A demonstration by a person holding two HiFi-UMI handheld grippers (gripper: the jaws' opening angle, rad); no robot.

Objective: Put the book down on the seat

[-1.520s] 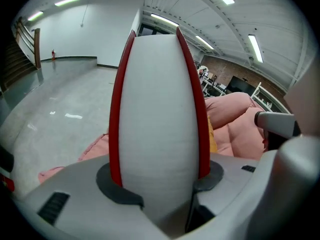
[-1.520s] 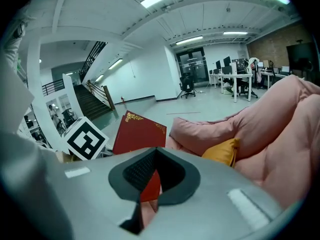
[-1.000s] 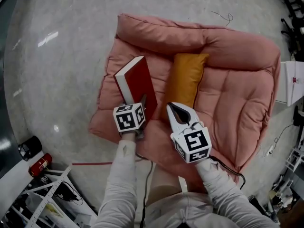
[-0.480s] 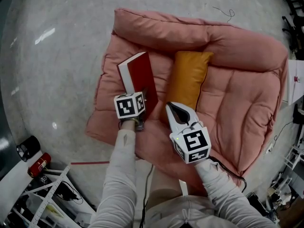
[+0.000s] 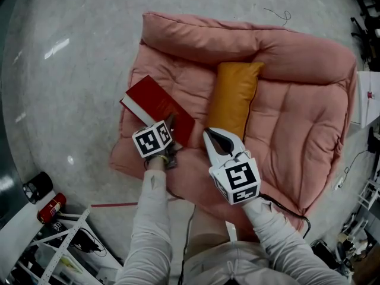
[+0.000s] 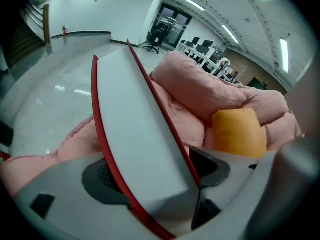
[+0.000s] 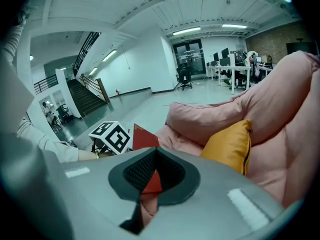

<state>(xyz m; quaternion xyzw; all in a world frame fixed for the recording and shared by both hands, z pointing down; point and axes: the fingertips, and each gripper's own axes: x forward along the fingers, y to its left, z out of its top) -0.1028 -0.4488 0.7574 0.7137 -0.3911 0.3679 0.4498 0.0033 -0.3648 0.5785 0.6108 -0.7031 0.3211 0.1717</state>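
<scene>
A red hardback book (image 5: 157,108) lies tilted on the left part of the pink cushioned seat (image 5: 297,129), red cover up. My left gripper (image 5: 171,124) is at the book's near right corner. Its jaws have just been opening. In the left gripper view the book (image 6: 135,134) leans between the spread jaws of that gripper (image 6: 157,176), and the pads do not press on it. My right gripper (image 5: 215,138) hovers shut and empty beside an orange pillow (image 5: 233,100). The right gripper view shows the right gripper (image 7: 150,176), the book (image 7: 144,138) and the pillow (image 7: 227,146).
The seat lies on a polished grey floor (image 5: 71,70). A red canister (image 5: 48,206) and a white metal rack (image 5: 65,242) stand at lower left. A thin cable (image 5: 279,19) lies behind the seat. A white box (image 5: 369,100) is at the right edge.
The book has tipped over to the left from standing on edge to lying with its cover up. My left gripper has sunk and shifted left. The right gripper has stayed put.
</scene>
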